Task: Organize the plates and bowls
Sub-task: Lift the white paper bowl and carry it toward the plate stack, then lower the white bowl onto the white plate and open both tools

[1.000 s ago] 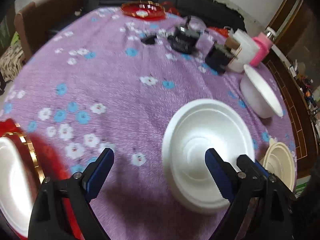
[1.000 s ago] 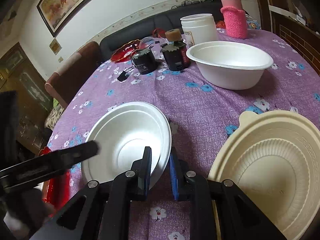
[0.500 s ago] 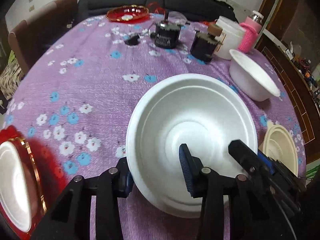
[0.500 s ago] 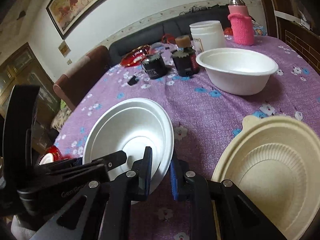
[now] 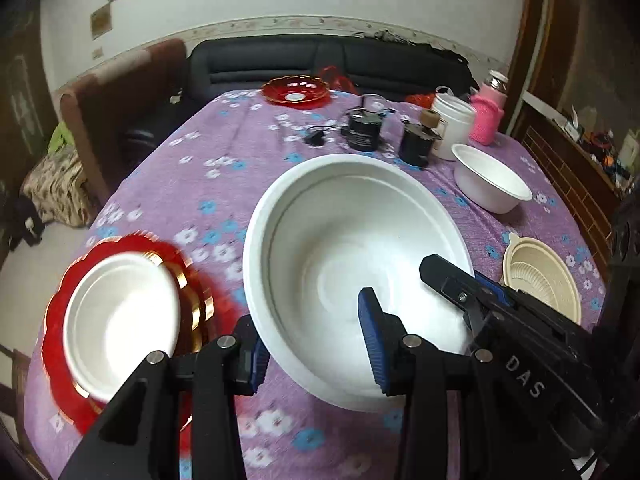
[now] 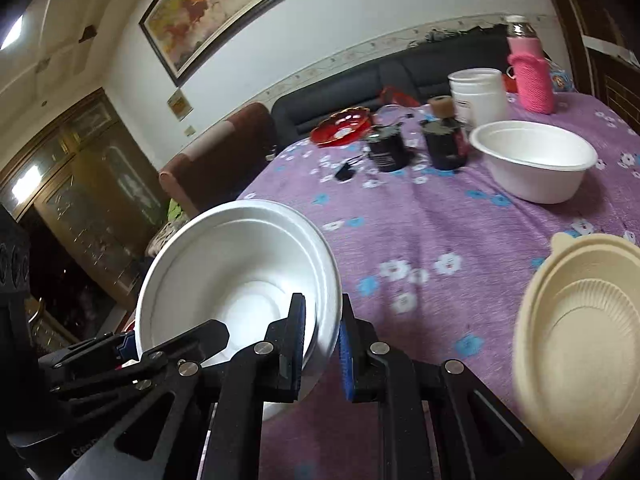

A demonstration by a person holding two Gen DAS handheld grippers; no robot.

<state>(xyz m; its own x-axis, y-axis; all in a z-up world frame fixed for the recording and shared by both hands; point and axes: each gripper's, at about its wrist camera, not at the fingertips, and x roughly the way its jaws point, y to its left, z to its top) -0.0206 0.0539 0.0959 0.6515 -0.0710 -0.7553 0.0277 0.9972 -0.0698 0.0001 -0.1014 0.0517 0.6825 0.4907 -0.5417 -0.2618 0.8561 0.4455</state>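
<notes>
Lifted white bowl [image 5: 344, 248] (one), two claws [image 5: 316, 344] [image 6: 322, 344] clamping rim

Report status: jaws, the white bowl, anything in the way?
Left gripper and right gripper: jaws shut on large white foam bowl's rim. Bowl lifted off purple floral tablecloth. Red gold-rimmed plate with white dish alongside; nothing blocking.

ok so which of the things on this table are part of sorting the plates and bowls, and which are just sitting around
Part of the job:
- white bowl in both claws
- white plate on red plate
- small white bowl
- beige bowl
- far red dish

Lying about:
- two black jars
- white tub
- pink bottle
</notes>
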